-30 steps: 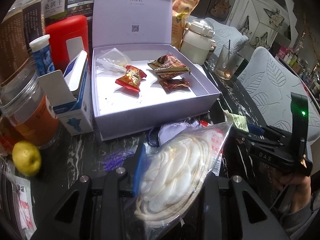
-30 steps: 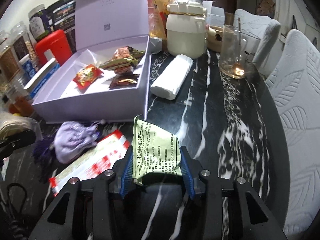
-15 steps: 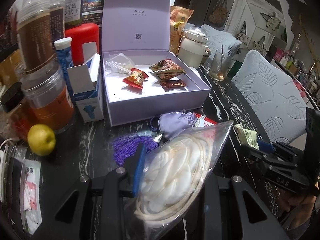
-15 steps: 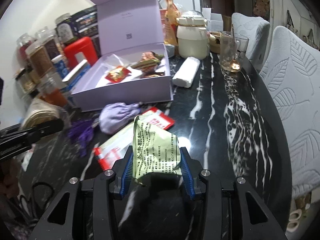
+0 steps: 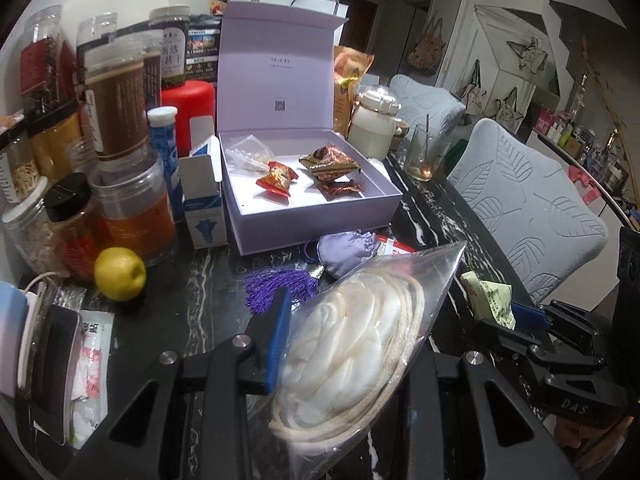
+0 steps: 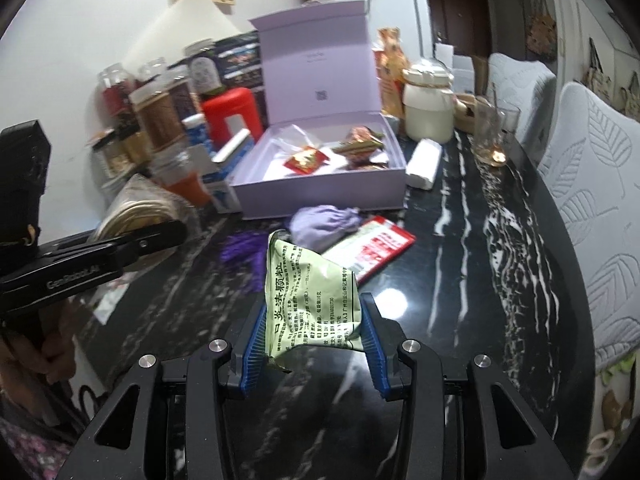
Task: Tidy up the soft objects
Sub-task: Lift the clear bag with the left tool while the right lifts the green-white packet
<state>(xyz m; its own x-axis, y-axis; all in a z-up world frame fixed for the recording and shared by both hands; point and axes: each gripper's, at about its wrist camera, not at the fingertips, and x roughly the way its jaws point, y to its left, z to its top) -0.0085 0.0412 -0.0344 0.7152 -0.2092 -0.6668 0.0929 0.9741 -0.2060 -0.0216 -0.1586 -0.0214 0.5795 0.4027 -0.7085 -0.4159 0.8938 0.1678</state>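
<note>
Left of the open lilac cardboard box [image 5: 316,216], the left claw [image 5: 340,344] is clamped on a clear plastic bag of white cord [image 5: 352,344], soft and slippery. The box holds some snack packets [image 5: 276,178]. Right of it, the right claw [image 6: 314,344] pinches a light, crumpled green paper sachet [image 6: 308,300] above the bench [image 6: 480,280].

Lilac box [image 5: 312,216], pale-green sachet [image 6: 310,300], white-veined black tabletop [image 6: 480,280], yellow lemon [image 5: 119,273].

Black marble table [image 6: 472,280] w/ white veins. Open lilac box [image 5: 320,222] sits mid-table. Purple pouch [image 5: 348,248] + red packet [image 6: 376,246] just in front of box, lemon [image 5: 119,274] front-left, jars left, glass [image 5: 424,156] right.
</note>
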